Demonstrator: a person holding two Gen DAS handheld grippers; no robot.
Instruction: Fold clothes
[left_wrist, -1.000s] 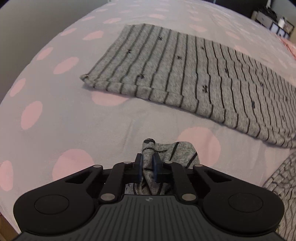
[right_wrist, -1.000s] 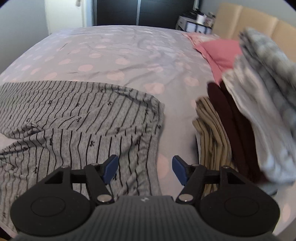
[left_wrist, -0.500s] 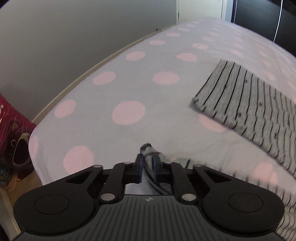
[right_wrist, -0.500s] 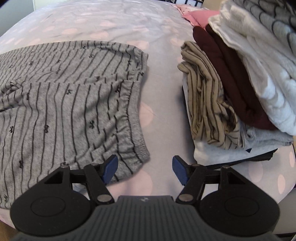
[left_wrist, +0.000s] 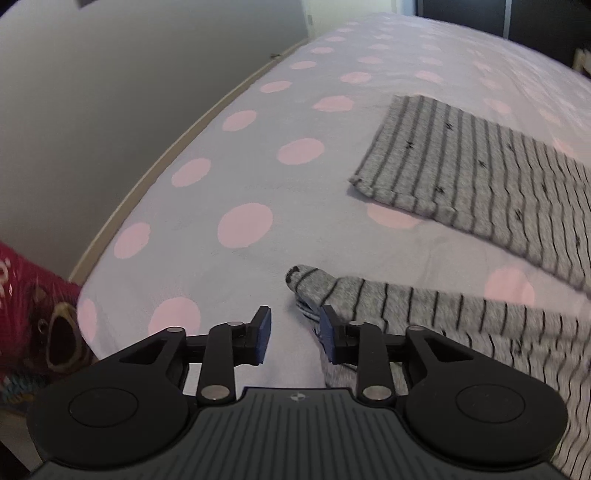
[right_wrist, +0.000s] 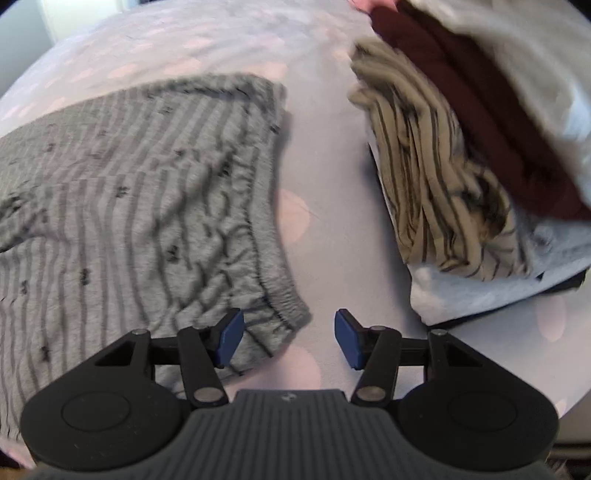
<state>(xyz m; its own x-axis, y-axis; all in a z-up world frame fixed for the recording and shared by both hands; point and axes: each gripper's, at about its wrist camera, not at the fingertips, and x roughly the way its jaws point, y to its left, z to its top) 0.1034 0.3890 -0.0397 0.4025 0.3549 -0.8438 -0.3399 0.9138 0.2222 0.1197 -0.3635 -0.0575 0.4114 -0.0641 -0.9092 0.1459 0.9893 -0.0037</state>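
Grey striped pyjama trousers lie spread on the bed. In the left wrist view one leg lies flat further off, and the other leg's cuff rests on the sheet just beyond my left gripper. Its jaws are opening, with only sheet in the gap; the cuff lies against the right pad. In the right wrist view the elastic waistband lies close under my right gripper. Those jaws are closing, and the waistband corner sits between the pads, untouched by them.
A pile of folded clothes, striped beige, maroon and white, sits to the right of the waistband. The bed's left edge runs along a grey wall, with a red printed bag below the near corner.
My left gripper let go of the trouser cuff and rose, so the cuff now lies on the sheet. My right gripper came down close over the waistband corner and its jaws narrowed.
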